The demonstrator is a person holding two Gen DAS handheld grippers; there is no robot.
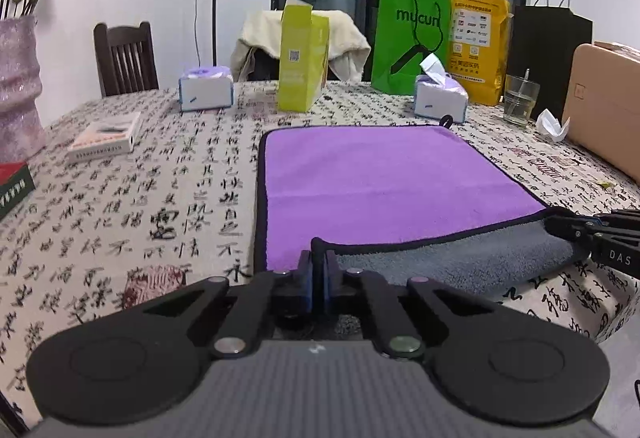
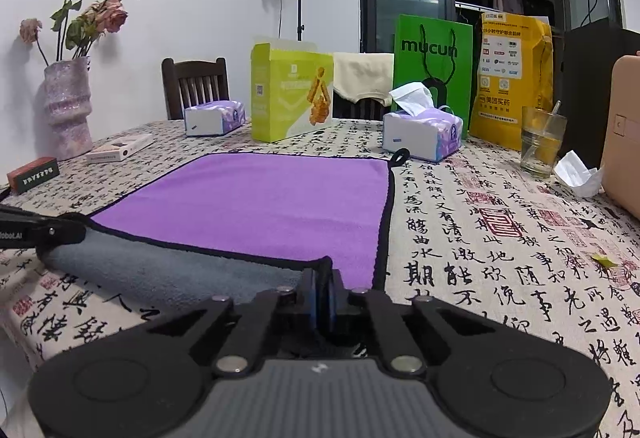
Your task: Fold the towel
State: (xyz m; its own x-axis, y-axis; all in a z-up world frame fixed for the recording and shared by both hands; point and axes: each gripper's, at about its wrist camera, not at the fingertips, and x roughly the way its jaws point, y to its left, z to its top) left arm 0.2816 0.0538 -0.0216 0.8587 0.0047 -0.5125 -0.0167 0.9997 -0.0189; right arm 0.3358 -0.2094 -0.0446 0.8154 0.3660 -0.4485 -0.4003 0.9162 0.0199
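A plush purple microfiber towel (image 1: 384,174) with black stitched edging lies flat on the desk (image 1: 120,206), whose cloth is printed with black calligraphy and red seals. Its near edge is lifted and turned over, showing a fuzzy grey underside (image 2: 160,270). The left gripper (image 1: 319,270) is pinched tight on the towel's near-left corner; the right gripper (image 2: 322,290), blue-padded, is likewise clamped on the near-right corner. A small black hanging loop (image 2: 400,157) sticks out at the towel's far-right corner. At 12 o'clock beyond the towel stands a lime cardboard box (image 2: 290,94); at 1 o'clock, a soft tissue pack (image 2: 424,130).
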